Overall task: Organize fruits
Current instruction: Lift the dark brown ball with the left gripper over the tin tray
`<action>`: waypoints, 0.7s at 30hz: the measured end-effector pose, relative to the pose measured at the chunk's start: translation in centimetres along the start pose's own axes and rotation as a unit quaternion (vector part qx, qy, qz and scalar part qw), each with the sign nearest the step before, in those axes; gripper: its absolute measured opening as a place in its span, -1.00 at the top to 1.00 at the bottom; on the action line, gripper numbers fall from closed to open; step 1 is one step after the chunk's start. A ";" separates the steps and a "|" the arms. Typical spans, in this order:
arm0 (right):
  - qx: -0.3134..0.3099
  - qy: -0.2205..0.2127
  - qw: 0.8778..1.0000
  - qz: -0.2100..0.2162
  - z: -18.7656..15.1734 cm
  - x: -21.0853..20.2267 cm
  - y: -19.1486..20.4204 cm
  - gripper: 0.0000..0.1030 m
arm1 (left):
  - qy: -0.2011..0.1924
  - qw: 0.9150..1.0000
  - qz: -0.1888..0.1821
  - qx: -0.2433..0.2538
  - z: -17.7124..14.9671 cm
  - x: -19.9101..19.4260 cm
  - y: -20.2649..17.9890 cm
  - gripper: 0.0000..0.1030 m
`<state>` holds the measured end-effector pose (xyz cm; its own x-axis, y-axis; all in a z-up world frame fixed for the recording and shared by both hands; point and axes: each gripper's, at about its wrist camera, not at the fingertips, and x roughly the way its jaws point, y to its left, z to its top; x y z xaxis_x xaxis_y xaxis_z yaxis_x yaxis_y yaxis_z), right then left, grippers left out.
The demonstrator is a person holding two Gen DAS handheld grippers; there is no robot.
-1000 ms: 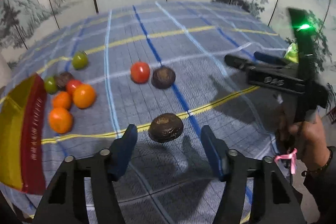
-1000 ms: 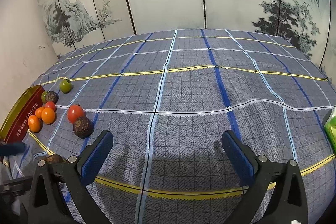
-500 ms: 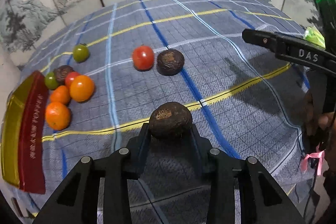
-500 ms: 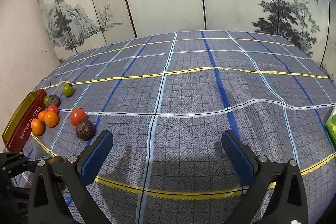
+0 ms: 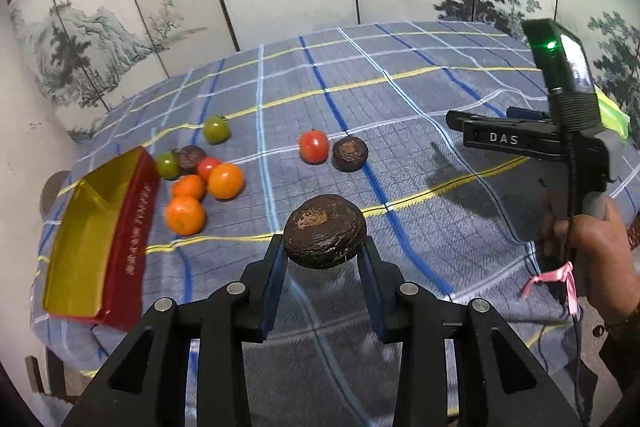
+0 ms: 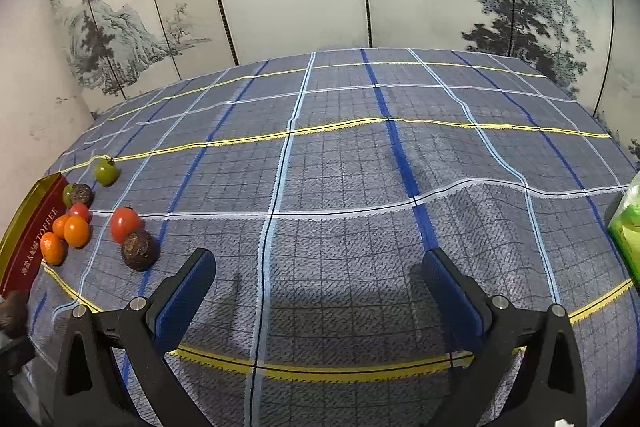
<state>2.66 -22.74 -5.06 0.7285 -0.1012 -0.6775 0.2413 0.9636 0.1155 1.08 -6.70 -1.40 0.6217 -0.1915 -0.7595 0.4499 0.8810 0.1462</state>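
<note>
My left gripper [image 5: 323,251] is shut on a dark brown wrinkled fruit [image 5: 325,231] and holds it above the blue plaid cloth. On the cloth beyond lie a red tomato [image 5: 313,146] beside a second brown fruit [image 5: 350,155], and a cluster by the tin: oranges [image 5: 185,215], [image 5: 225,180], a small red tomato [image 5: 207,167], a green tomato [image 5: 168,165], a third brown fruit [image 5: 189,157]. A lone green tomato [image 5: 216,129] lies farther back. My right gripper [image 6: 316,279] is open and empty over the cloth; it also shows in the left wrist view [image 5: 500,139].
An open red and gold toffee tin [image 5: 96,243] sits at the left table edge, seen too in the right wrist view [image 6: 28,239]. A green packet [image 6: 628,227] lies at the right edge. A painted folding screen stands behind the table.
My left gripper closed on the brown fruit and lifted it off the cloth. The view tilted up. The right gripper stayed open and nearly still.
</note>
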 end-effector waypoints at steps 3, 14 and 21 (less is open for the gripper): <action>0.001 0.000 1.000 -0.004 0.0 0.0 0.0 -1.00 | -0.001 1.000 0.007 -0.008 -0.5 -1.3 0.5 0.28; 0.004 0.001 1.000 -0.016 -0.1 0.1 0.0 -1.00 | 0.013 0.997 0.043 -0.063 -2.7 -3.1 5.7 0.28; 0.007 0.002 1.000 -0.021 -0.1 0.1 -0.1 -1.00 | 0.025 0.994 0.065 -0.083 -3.5 -2.3 9.0 0.28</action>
<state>2.62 -22.81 -5.23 0.7157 -0.1400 -0.6842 0.2795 0.9553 0.0969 1.45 3.17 -0.51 0.6335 -0.0535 -0.7719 0.2536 0.9569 0.1417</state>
